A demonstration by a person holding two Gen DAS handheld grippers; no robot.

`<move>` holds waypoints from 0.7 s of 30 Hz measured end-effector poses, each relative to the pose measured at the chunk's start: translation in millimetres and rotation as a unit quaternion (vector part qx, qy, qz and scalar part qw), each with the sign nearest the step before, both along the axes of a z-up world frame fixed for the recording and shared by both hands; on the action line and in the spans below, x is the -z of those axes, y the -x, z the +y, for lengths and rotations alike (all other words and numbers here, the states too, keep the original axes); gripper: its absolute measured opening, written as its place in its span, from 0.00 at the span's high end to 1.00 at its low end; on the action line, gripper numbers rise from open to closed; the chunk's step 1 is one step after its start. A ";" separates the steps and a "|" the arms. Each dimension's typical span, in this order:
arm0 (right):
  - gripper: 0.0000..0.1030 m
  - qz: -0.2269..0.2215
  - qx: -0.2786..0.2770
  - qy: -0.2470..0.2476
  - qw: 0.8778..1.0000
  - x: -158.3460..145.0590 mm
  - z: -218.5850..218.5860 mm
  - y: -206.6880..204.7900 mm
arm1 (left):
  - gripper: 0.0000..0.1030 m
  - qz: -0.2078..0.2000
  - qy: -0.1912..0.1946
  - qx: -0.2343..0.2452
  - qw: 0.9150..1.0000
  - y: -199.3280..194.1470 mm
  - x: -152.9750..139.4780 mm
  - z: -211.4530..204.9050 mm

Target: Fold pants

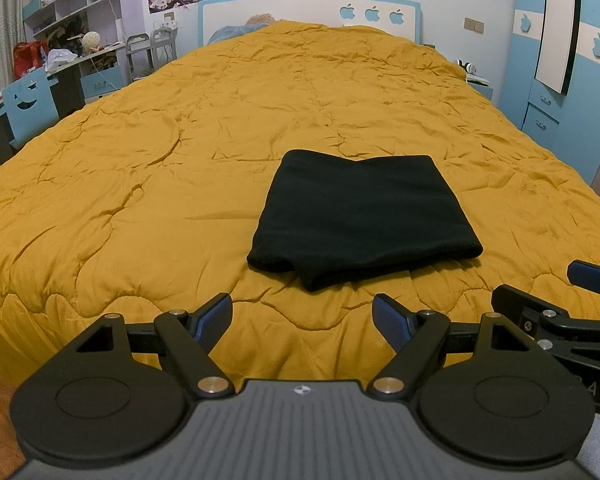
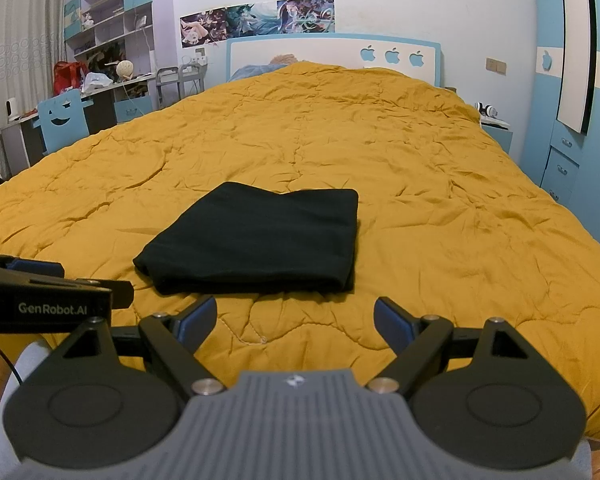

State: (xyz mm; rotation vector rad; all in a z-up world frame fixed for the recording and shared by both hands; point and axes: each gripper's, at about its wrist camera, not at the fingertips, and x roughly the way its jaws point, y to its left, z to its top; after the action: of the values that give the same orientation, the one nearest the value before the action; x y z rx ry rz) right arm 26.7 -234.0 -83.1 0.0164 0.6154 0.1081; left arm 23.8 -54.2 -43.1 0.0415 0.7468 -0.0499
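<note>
Left wrist view: black knit pants (image 1: 362, 216), folded into a compact soft rectangle, lying flat on mustard-yellow quilted bedspread (image 1: 140, 184), near foot end of bed, well short of white-and-blue headboard (image 1: 300, 16). Left tongs (image 1: 302, 320) spread apart, nothing between pads, hovering clear of pants on the foot side. Right tongs (image 2: 294, 318) same: apart, empty, just short of the pants' near edge.

Judgement: fold looks essentially complete; layered edges stacked at near-left corner, top surface smooth. Step in hand reads as final check or retreat. One slight bulge at near corner where layers overlap unevenly. If anything remains, next move calls for a light press or tuck at that corner, or one more half-fold; would need both tongs pinching matching corners of the near edge, lifting together to avoid dragging soft fabric and wrinkling the stack.

Containers: blue drawer units (image 2: 560, 168) right of headboard, shut, contents hidden. Shelving (image 1: 72, 4) left of headboard holds clutter, too small to identify.
</note>
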 end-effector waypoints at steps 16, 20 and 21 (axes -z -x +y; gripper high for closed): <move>0.21 -0.001 0.002 -0.001 1.000 0.5 3.7 1.3 | 0.10 0.000 -0.001 0.000 1.000 0.1 -0.4 0.5; 0.21 0.000 0.003 -0.002 1.000 0.1 4.7 1.8 | 0.10 0.002 0.001 0.002 1.000 -0.3 0.3 0.6; 0.21 0.000 0.003 -0.002 1.000 0.1 4.9 1.8 | 0.10 0.003 0.001 0.001 1.000 -0.5 0.5 0.5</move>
State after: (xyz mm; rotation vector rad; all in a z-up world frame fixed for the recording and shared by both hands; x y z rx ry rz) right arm 24.9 -229.1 -83.3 0.0220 0.6144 0.1031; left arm 24.3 -53.8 -43.7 0.0412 0.7530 -0.0530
